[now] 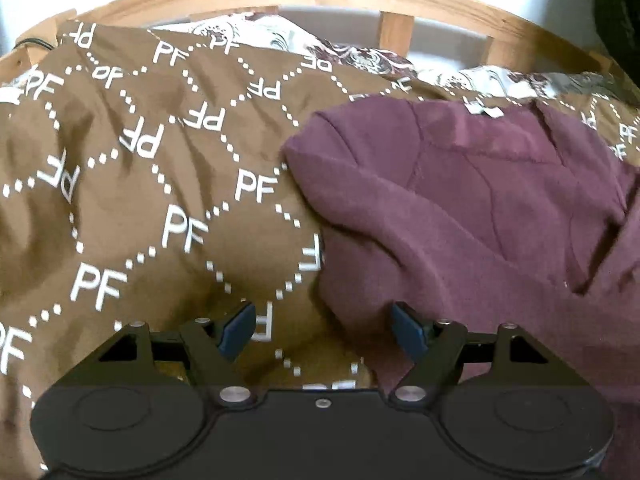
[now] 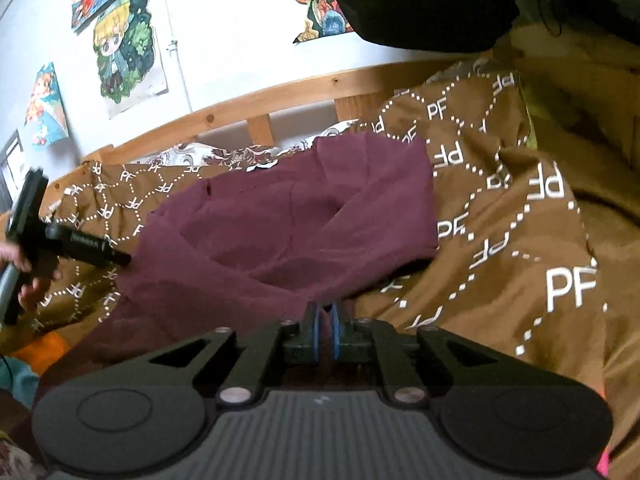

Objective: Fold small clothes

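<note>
A maroon garment [image 1: 460, 200] lies rumpled and partly folded over on a brown duvet [image 1: 140, 200] printed with white "PF" letters. My left gripper [image 1: 322, 312] hangs open just above the garment's left edge, one blue pad over the duvet and the other over the maroon cloth. The right wrist view shows the garment [image 2: 280, 220] spread ahead, with my right gripper [image 2: 327, 312] shut on its near edge and a sliver of maroon cloth between the blue pads. The left gripper [image 2: 116, 257], held by a hand [image 2: 28, 284], points at the garment's left side.
A wooden bed rail [image 2: 260, 92] runs behind the duvet [image 2: 500, 240], with a floral sheet [image 1: 248, 36] along it. Posters [image 2: 124, 52] hang on the white wall. A black mass [image 2: 420, 0] fills the upper right. Orange and teal cloth [image 2: 44, 344] lies at the lower left.
</note>
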Tool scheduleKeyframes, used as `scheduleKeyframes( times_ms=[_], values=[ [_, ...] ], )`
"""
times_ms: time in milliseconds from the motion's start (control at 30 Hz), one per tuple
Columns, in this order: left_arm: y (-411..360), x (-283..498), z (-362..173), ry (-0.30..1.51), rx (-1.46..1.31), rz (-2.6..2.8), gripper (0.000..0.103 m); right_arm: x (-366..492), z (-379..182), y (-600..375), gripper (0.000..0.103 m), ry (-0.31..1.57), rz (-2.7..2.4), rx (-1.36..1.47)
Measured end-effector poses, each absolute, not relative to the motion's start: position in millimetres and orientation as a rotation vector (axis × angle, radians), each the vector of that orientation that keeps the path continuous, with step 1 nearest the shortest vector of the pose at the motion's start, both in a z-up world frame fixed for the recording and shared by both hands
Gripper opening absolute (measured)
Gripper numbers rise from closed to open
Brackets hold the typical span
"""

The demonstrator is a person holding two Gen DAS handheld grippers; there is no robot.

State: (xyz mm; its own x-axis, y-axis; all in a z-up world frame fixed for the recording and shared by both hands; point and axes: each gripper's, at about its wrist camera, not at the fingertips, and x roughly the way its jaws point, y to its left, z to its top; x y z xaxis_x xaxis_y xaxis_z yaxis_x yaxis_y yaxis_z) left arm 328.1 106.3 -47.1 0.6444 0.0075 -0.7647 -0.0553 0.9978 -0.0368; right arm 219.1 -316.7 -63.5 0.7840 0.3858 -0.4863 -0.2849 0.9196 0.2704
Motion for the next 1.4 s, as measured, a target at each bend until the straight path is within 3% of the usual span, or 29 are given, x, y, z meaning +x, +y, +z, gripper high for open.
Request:
scheduleKeyframes(
  times_ms=[67, 133, 367, 500, 567, 600, 633, 667, 900, 1000, 1067, 1133, 1300, 1400],
  values=[
    [110, 325, -51, 0.871, -0.084, 0.038, 0.077, 219, -66, -318, 0.027, 0.565, 0.367, 0.193],
    [116, 327, -50, 0.857, -0.145, 0.035, 0.077, 219, -69, -320, 0.035, 0.570, 0.372, 0.206],
    [128, 369, -38, 0.787, -0.266, 0.051, 0.076, 221, -79, -319, 0.041, 0.585, 0.383, 0.217],
    [133, 397, -39, 0.782, -0.321, 0.074, 0.068, 221, -83, -319, 0.043, 0.593, 0.388, 0.226],
    [133, 410, -42, 0.784, -0.305, 0.070, 0.058, 221, -85, -319, 0.044, 0.595, 0.391, 0.225],
    [133, 414, -43, 0.792, -0.299, 0.068, 0.040, 221, -86, -319, 0.044, 0.596, 0.393, 0.224],
    [133, 416, -44, 0.798, -0.301, 0.057, 0.012, 222, -86, -319, 0.044, 0.598, 0.394, 0.223],
    [132, 417, -44, 0.795, -0.299, 0.046, 0.005, 222, -87, -319, 0.044, 0.597, 0.396, 0.224],
    [91, 428, -9, 0.753, 0.161, 0.119, 0.005, 222, -87, -322, 0.044, 0.574, 0.423, 0.248],
    [99, 441, -14, 0.810, 0.092, 0.153, 0.010, 223, -89, -317, 0.044, 0.581, 0.433, 0.238],
    [106, 439, -18, 0.804, 0.030, 0.145, 0.025, 223, -92, -315, 0.045, 0.590, 0.434, 0.230],
    [113, 428, -19, 0.776, -0.024, 0.130, 0.058, 223, -92, -315, 0.045, 0.589, 0.430, 0.228],
    [129, 382, -14, 0.739, -0.090, 0.069, 0.071, 223, -92, -318, 0.045, 0.586, 0.426, 0.239],
    [127, 341, -18, 0.730, -0.015, 0.077, 0.084, 223, -91, -317, 0.048, 0.586, 0.427, 0.242]
  ],
)
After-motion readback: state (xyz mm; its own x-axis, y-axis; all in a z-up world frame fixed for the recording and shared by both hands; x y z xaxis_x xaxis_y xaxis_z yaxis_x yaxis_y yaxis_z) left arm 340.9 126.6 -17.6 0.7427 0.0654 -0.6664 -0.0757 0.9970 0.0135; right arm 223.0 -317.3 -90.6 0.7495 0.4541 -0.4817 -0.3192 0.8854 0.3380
